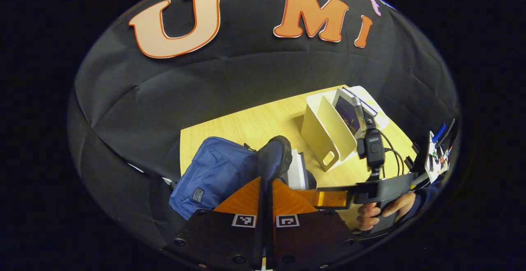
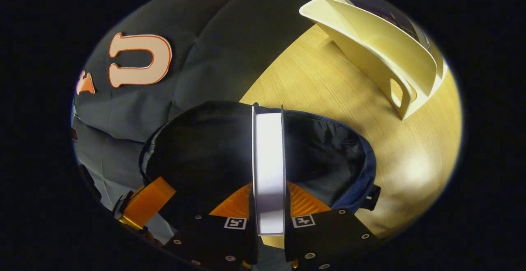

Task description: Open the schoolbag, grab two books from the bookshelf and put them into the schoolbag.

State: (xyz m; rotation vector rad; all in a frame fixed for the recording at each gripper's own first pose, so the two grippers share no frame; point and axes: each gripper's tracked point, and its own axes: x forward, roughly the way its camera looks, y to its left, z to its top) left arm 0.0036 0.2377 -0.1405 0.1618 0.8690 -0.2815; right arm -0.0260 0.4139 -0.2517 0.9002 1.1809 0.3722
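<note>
The blue schoolbag (image 1: 213, 172) lies at the table's near left. My left gripper (image 1: 266, 180) is shut on its dark opening flap (image 1: 276, 155) and holds it up. In the right gripper view the bag's black inside (image 2: 205, 156) gapes wide below me. My right gripper (image 2: 269, 188) is shut on a white book (image 2: 269, 156), held edge-on over that opening; the left gripper view shows this book (image 1: 296, 171) just behind the flap, with the right gripper (image 1: 328, 198) reaching in from the right. The cream bookshelf (image 1: 324, 133) stands behind, with another book (image 1: 348, 112) leaning in it.
A hand (image 1: 376, 213) grips the right gripper's handle. The wooden table (image 2: 328, 82) is bare between bag and bookshelf (image 2: 382, 45). One orange finger of the left gripper (image 2: 148, 201) shows at the bag's near rim. Black cloth walls close in behind and to the left.
</note>
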